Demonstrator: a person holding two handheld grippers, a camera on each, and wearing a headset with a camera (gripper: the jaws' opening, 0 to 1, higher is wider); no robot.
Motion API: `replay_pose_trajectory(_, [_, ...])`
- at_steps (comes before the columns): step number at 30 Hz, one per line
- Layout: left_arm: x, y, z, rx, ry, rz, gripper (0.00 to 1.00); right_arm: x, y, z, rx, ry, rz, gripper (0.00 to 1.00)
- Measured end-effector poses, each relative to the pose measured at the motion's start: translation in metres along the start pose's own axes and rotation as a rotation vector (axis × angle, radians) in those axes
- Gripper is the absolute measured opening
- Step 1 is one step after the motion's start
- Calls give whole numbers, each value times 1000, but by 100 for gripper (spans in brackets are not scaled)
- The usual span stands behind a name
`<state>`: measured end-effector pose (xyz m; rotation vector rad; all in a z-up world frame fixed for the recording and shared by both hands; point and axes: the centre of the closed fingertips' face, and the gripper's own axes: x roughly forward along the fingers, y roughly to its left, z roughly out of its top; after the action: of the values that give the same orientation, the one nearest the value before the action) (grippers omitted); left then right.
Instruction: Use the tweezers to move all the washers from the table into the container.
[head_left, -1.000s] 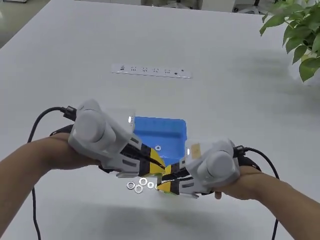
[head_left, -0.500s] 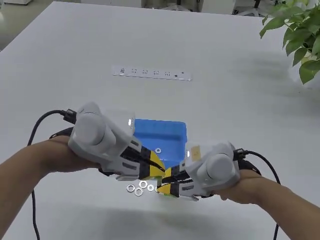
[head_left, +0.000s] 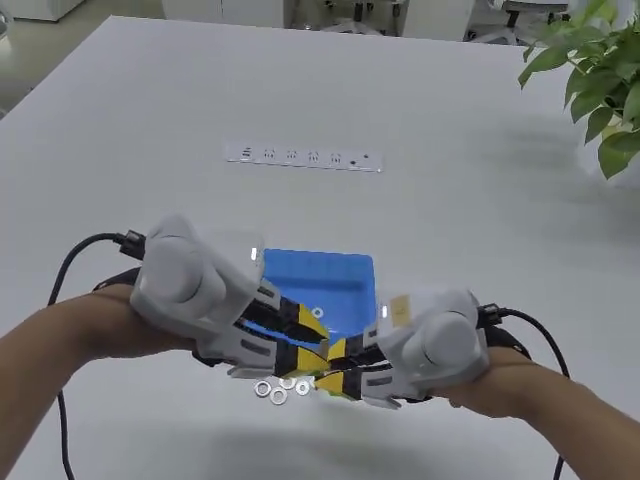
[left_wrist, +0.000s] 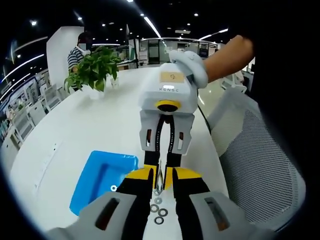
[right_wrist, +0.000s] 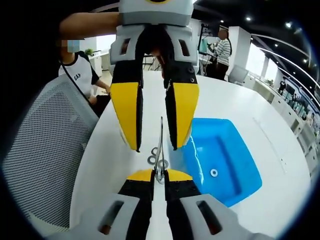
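Several steel washers (head_left: 277, 391) lie on the white table just in front of the blue container (head_left: 330, 275). One washer (head_left: 316, 313) lies inside the container. My right gripper (right_wrist: 159, 176) is shut on the back end of the thin metal tweezers (right_wrist: 161, 145), whose tips point at the loose washers (right_wrist: 153, 159). Facing it, my left gripper (right_wrist: 155, 145) stands open, its yellow jaws on either side of the tweezers (left_wrist: 159, 180). In the head view the left gripper (head_left: 312, 335) and right gripper (head_left: 335, 368) meet tip to tip over the container's near edge.
A power strip (head_left: 302, 158) is set into the table farther back. A potted plant (head_left: 605, 80) stands at the far right. A mesh chair (left_wrist: 250, 150) is at the table's near side. People stand in the background.
The head camera has tilted, so the whole scene sits a little lower. Both grippers hold almost the same place over the washers, hiding slightly more of them.
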<state>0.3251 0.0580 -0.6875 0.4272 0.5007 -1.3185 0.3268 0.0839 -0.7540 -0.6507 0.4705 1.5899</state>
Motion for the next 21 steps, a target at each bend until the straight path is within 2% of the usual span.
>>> replay_pose_trajectory(11, [-14, 6, -2, -107, -63, 63, 50, -15, -4, 11, -14, -8, -4, 9])
replay_pose_trajectory(12, [-15, 7, -3, -133, -64, 74, 53, -16, -5, 12, -16, -9, -6, 9])
replay_pose_trajectory(14, [-18, 8, -5, -142, -70, 89, 59, -19, -6, 15, -19, -12, -6, 9])
replay_pose_trajectory(19, [-26, 12, -13, -211, -76, 129, 73, -25, -9, 21, -32, -14, -3, 9])
replay_pose_trajectory(21, [-30, 13, -15, -211, -86, 147, 77, -28, -11, 24, -38, -16, -4, 9])
